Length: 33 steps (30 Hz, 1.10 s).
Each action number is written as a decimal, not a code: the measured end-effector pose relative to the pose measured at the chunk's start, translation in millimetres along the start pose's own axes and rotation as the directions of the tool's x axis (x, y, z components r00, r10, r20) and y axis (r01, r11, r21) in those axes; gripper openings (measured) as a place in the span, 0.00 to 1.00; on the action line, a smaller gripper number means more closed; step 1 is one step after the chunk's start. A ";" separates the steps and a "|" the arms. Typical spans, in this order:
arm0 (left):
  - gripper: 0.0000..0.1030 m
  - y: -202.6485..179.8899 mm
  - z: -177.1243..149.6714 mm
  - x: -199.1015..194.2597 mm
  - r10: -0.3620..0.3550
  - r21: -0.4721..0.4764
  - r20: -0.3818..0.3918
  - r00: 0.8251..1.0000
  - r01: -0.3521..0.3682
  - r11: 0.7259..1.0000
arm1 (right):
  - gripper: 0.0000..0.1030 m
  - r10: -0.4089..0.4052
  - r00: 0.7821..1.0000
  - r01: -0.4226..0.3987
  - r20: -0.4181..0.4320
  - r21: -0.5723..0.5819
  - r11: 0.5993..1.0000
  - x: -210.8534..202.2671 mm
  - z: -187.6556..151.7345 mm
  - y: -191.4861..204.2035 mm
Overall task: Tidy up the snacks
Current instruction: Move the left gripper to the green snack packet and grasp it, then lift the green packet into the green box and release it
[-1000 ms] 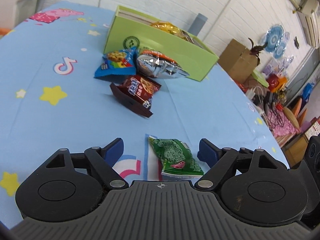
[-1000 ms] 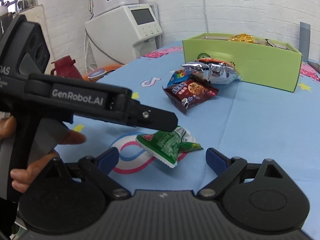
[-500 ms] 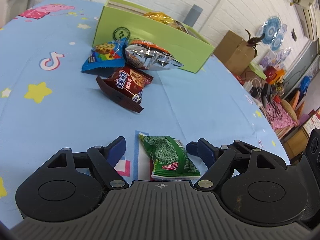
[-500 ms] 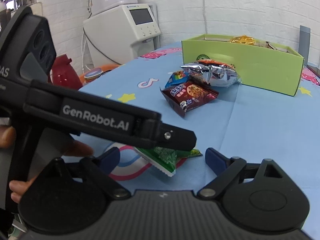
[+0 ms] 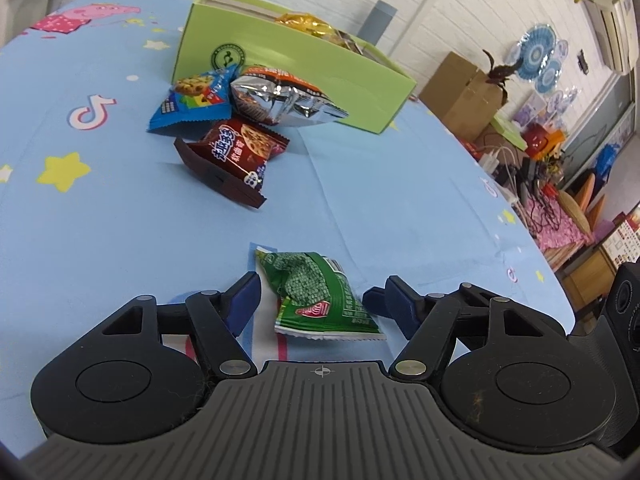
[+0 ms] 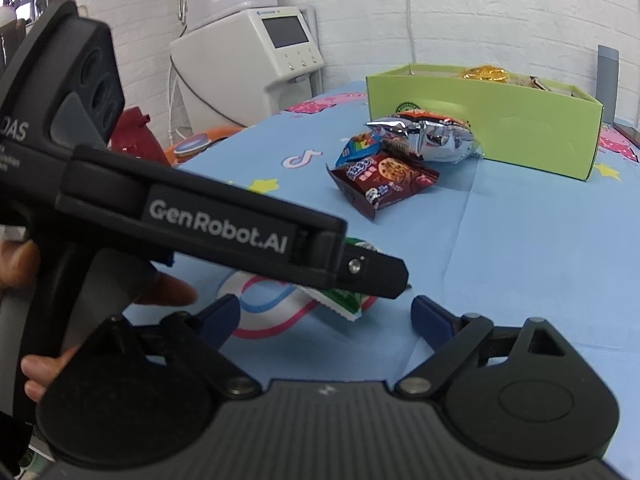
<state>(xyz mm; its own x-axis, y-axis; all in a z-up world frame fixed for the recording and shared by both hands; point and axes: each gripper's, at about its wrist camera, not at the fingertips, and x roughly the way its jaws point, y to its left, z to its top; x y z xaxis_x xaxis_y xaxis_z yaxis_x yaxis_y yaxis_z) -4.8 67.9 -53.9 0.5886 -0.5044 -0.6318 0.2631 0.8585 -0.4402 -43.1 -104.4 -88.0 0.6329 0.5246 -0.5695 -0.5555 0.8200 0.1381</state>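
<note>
The left gripper [image 5: 316, 300] sits low over the desk [image 5: 400, 208] with its two blue-tipped fingers [image 5: 244, 300] spread wide apart, and a green snack packet [image 5: 320, 300] lies flat on the blue cartoon-print cloth between them. The packet rests closer to the left finger than to the right one, and whether either finger actually touches it cannot be told. The right gripper [image 6: 324, 316] is also spread wide and holds nothing; it hovers just behind the same packet, whose white crimped edge [image 6: 340, 304] peeks out under the black body of the left gripper crossing in front of it. Farther ahead of both grippers, well apart from the green packet, lies a dark red cookie packet [image 5: 232, 156] tilted up on one edge. Just beyond it, touching one another, are a blue cookie packet [image 5: 192, 100] on the left and a puffy silver foil bag [image 5: 284, 100] on the right. Directly behind those stands a lime-green box [image 5: 320, 76], open on top, with a gold foil wrapper [image 5: 304, 24] showing above its rim. From the right wrist view, a white machine [image 6: 256, 52] with a small screen stands beyond the desk's far left edge against a white brick wall.
</note>
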 end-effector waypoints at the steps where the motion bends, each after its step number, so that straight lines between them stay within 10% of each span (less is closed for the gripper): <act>1: 0.55 -1.5 -1.3 -0.2 -0.010 0.007 -0.006 1.000 0.010 1.000 | 0.90 0.003 1.000 -0.003 0.002 0.007 1.000 -0.5 -0.9 -1.2; 12: 0.53 16.2 0.0 -10.7 -0.058 -0.040 -0.021 0.998 0.057 0.998 | 0.78 0.018 1.000 -0.018 0.004 0.015 1.000 0.6 4.6 -5.6; 16: 0.24 19.9 -1.1 -6.6 -0.096 -0.029 -0.031 0.995 0.095 0.995 | 0.73 0.017 1.000 -0.017 0.006 -0.002 1.000 7.3 5.0 -0.9; 20: 0.16 22.3 14.0 -8.2 -0.133 -0.072 -0.009 0.991 0.132 0.989 | 0.63 0.026 1.000 -0.026 0.011 -0.026 0.999 10.0 13.4 3.8; 33: 0.16 23.8 208.0 25.4 -0.131 0.026 0.181 0.975 0.128 0.991 | 0.61 0.035 0.983 -0.010 0.183 -0.136 0.991 59.7 176.2 -66.0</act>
<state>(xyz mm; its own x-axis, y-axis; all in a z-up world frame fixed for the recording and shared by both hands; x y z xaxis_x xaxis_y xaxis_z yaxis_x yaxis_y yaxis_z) 175.5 94.8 52.2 0.6775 -0.5870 -0.4431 0.3560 0.7889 -0.5009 126.3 -86.8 11.7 0.7006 0.5863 -0.4067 -0.6303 0.7757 0.0323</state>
